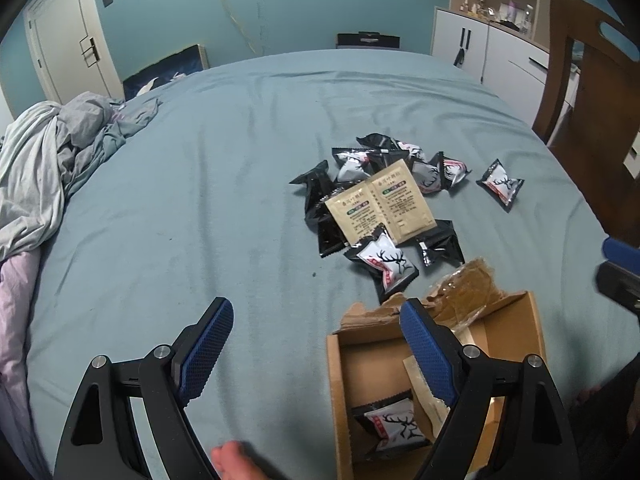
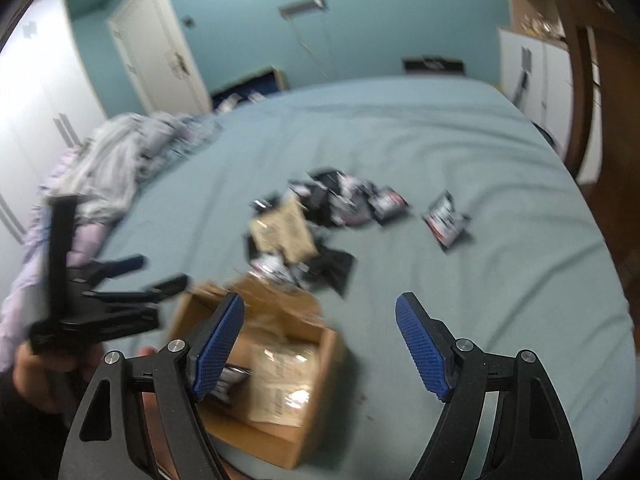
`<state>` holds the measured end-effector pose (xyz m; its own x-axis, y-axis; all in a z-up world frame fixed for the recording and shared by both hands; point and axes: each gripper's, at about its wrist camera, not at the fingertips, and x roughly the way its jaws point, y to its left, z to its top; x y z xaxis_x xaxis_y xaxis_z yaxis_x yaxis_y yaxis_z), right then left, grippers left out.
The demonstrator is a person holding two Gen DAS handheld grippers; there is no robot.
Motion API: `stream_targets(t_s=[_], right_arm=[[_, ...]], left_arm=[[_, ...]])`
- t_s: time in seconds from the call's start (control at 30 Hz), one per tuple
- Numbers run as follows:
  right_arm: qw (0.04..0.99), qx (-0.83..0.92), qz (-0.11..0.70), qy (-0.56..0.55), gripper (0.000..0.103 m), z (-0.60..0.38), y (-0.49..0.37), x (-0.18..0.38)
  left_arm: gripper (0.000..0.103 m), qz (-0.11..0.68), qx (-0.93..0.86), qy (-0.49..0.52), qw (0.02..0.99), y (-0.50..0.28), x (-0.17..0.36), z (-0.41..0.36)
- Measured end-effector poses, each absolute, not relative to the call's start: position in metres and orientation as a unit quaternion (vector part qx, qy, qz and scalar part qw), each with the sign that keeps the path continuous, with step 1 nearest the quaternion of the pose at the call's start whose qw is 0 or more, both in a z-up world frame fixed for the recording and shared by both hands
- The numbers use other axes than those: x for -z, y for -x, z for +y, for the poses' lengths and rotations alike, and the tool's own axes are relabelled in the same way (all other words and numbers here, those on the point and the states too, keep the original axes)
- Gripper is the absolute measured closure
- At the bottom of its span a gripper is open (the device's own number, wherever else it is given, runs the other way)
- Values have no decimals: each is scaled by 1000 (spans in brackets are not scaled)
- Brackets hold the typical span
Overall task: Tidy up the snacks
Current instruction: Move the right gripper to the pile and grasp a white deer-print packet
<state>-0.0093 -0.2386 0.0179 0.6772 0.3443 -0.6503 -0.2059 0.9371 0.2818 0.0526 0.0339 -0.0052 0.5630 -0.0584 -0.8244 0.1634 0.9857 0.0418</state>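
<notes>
A pile of black-and-white deer-print snack packets (image 1: 380,184) lies on the blue-green bed, with a beige double sachet (image 1: 380,208) on top and one packet (image 1: 500,184) apart to the right. An open cardboard box (image 1: 340,400) near me holds one deer packet (image 1: 394,424) and a beige sachet. My left gripper (image 1: 316,348) is open and empty, its right finger over the box. My right gripper (image 2: 320,344) is open and empty above the box's (image 2: 316,412) right side; that view is blurred. The pile (image 2: 320,216) shows beyond it.
Crumpled bedding (image 1: 52,160) lies at the bed's left edge. A wooden chair (image 1: 580,92) stands at the right. White cabinets (image 1: 480,52) and a door (image 1: 64,40) line the far wall. The left gripper shows in the right wrist view (image 2: 160,276).
</notes>
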Motion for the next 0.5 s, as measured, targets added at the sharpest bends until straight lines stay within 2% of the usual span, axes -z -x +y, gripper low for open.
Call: stream_targets(t_s=[0.17,0.5], right_arm=[[898,-134,407,-94,25,-242,0,-11],[904,-113,409,-51,25,-247,-39,-33]], left_arm=[[16,465,70,-64,880,-53,6,29],[16,468,82,-67,877,-55,5,24]])
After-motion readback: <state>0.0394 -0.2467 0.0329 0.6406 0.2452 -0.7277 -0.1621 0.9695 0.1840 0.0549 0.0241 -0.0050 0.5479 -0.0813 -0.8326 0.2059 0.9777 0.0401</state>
